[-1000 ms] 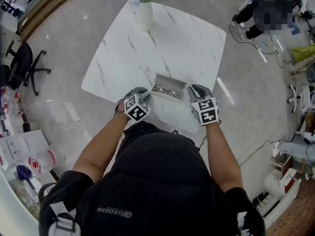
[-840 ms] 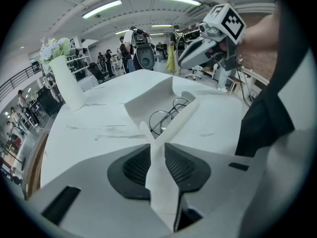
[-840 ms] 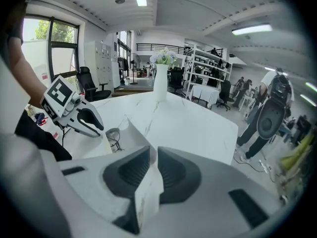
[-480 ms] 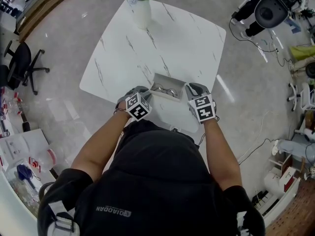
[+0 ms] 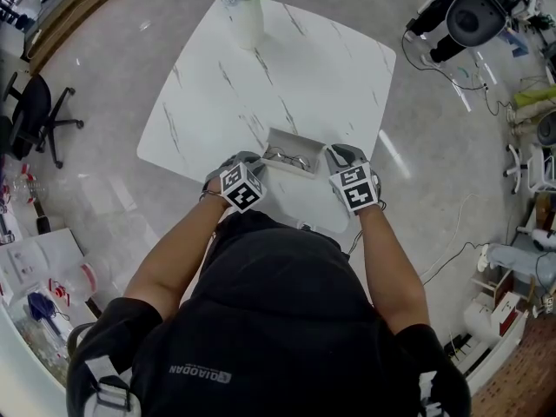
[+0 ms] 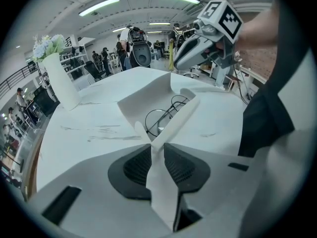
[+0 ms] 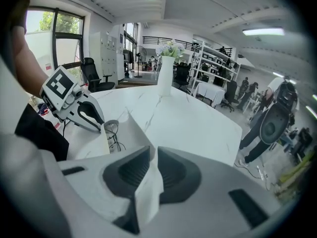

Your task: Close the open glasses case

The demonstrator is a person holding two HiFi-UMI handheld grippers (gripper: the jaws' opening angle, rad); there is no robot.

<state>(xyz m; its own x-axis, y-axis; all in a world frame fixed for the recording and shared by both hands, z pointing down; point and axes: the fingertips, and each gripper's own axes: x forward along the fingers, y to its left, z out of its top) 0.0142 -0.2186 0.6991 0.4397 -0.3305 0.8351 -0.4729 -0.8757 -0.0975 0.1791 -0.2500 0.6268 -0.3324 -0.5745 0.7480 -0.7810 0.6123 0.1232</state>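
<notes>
Firmly pinched at both ends: open glasses case by the table's near edge

Left of the table, an office chair (image 5: 39, 115) stands well apart on the floor (image 5: 104, 189). The left claw (image 5: 259, 167) is pressed together on a thin white flap at the left end of the glasses case (image 5: 294, 148). Its own view shows the flap squeezed between the jaws (image 6: 153, 144). The case lies open near the table's (image 5: 287, 68) near edge, with glasses (image 5: 292, 158) inside against the raised back wall. The right claw (image 5: 334, 158) pinches the white flap at the case's right end in the same way (image 7: 148, 175). Each claw is just inside the near edge. Beyond the case the marble top is bare up to a vase (image 5: 248, 23) at the far corner.
</notes>
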